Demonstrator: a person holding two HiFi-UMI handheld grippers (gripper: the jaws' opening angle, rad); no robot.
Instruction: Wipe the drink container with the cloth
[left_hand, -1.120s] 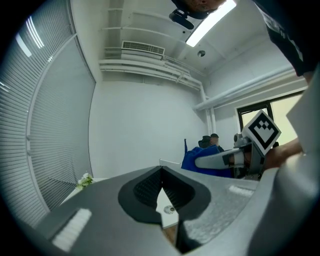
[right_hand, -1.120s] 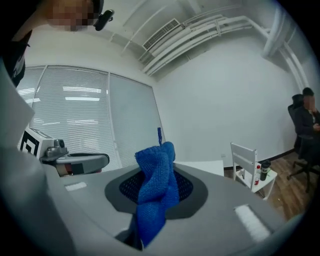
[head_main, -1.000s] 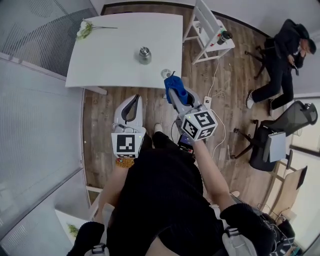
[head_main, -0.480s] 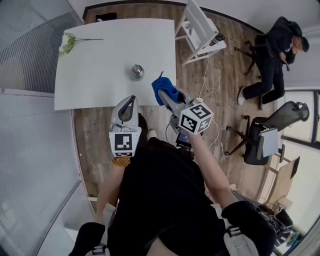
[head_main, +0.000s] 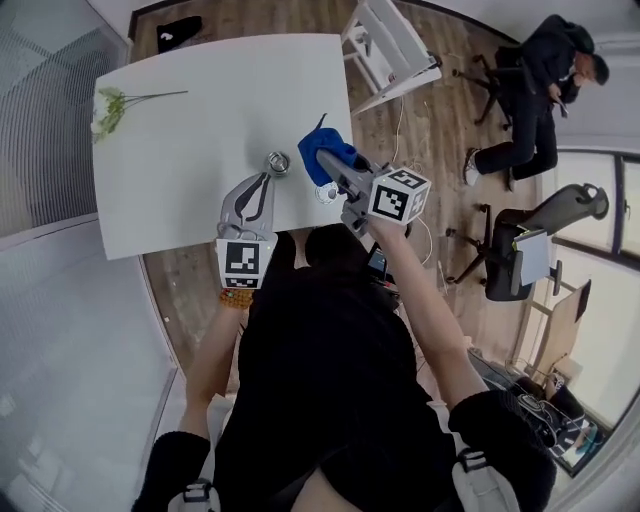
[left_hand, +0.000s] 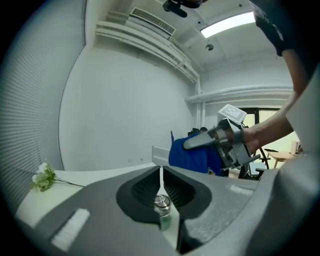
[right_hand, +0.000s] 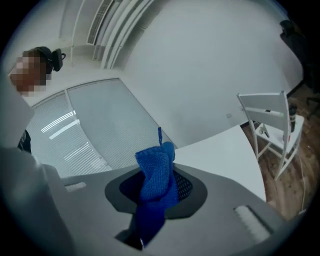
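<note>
A small metal-capped drink container (head_main: 277, 162) stands on the white table (head_main: 190, 130) close to its near edge. My left gripper (head_main: 264, 179) hovers just short of it, fingertips closed to a thin slit and holding nothing. In the left gripper view the container (left_hand: 161, 209) shows through the gap under those jaws (left_hand: 160, 172). My right gripper (head_main: 331, 168) is shut on a bunched blue cloth (head_main: 322, 158), held above the table's right near corner, just right of the container. The cloth (right_hand: 156, 175) stands up between the right gripper (right_hand: 158, 186) jaws.
A sprig of white flowers (head_main: 108, 110) lies at the table's far left. A white chair (head_main: 385, 45) stands off the table's right side. Beyond it a person (head_main: 545, 80) sits, with an office chair (head_main: 525, 255) nearby. Cables trail over the wooden floor.
Both grippers have come forward from over the floor to the table's near edge. The cloth now sits beside the container, and the left fingertips have closed in on it.
</note>
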